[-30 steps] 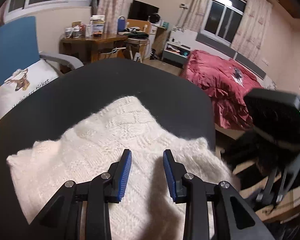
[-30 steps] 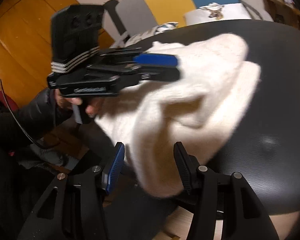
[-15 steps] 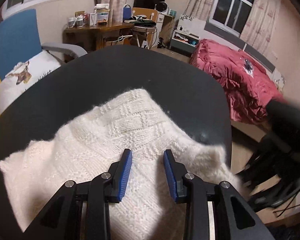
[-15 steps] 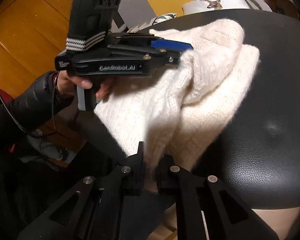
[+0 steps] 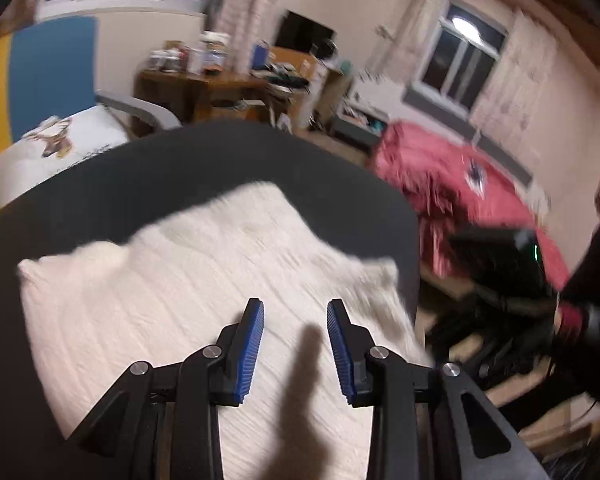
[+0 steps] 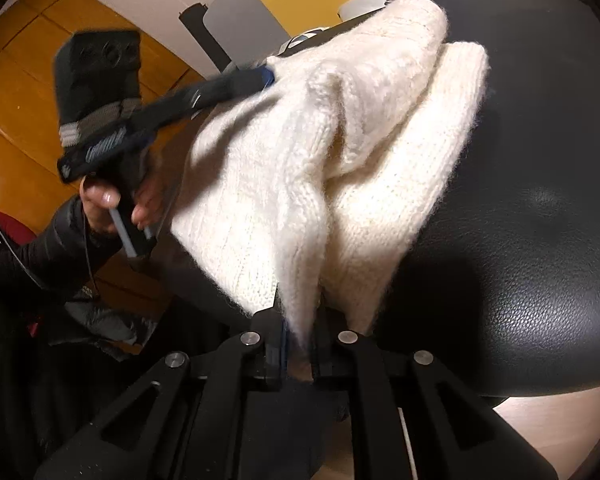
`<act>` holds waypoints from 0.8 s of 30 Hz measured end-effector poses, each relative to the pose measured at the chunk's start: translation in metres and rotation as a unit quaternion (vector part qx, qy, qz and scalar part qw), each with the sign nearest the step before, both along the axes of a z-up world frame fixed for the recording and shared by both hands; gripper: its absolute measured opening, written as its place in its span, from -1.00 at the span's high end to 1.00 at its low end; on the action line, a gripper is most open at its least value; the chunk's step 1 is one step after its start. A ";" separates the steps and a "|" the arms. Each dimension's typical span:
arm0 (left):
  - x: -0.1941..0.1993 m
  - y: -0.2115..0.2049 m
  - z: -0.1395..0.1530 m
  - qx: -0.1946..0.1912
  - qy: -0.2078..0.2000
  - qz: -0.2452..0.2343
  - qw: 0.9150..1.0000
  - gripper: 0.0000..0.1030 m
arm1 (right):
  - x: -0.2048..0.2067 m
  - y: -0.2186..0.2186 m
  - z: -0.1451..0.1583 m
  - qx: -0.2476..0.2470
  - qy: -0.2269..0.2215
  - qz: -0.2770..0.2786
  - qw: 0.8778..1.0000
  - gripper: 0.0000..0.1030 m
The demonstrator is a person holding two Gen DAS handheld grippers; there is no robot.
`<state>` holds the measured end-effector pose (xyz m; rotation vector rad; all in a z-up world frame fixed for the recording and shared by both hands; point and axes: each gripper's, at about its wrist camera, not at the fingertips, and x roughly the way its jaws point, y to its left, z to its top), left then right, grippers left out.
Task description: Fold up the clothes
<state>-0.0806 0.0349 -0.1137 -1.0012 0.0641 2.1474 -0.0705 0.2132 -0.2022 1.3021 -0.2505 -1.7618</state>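
A: The cream knitted sweater (image 6: pixel 340 152) is lying bunched on the round black table (image 6: pixel 520 240), its near edge hanging over the rim. The right gripper (image 6: pixel 298 344) is clenching a fold of that edge between its pads.

B: And the left gripper (image 5: pixel 296 344)?

A: It is hovering over the flat middle of the knit with its jaws apart, gripping nothing. A person's hand (image 6: pixel 116 200) is working its handle at the left.

B: What is threatening the fold?

A: The pinch is taking only a thin ridge of loose wool. A hard pull is likely to stretch the stitches or let the fold slip free, and with the left gripper pinning nothing, the whole sweater may drag off the near edge.
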 end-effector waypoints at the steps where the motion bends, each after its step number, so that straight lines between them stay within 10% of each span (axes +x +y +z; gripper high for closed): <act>1: 0.002 0.009 -0.001 -0.009 0.001 -0.015 1.000 0.38 | 0.001 0.001 0.000 -0.004 -0.004 -0.004 1.000 0.80; 12: -0.024 0.090 -0.029 -0.079 -0.031 -0.066 0.994 0.34 | 0.008 0.009 -0.010 -0.042 -0.011 -0.011 0.999 0.78; 24: -0.018 -0.004 0.008 0.073 -0.042 0.040 0.996 0.35 | 0.015 0.020 -0.003 -0.075 -0.019 -0.033 0.996 0.67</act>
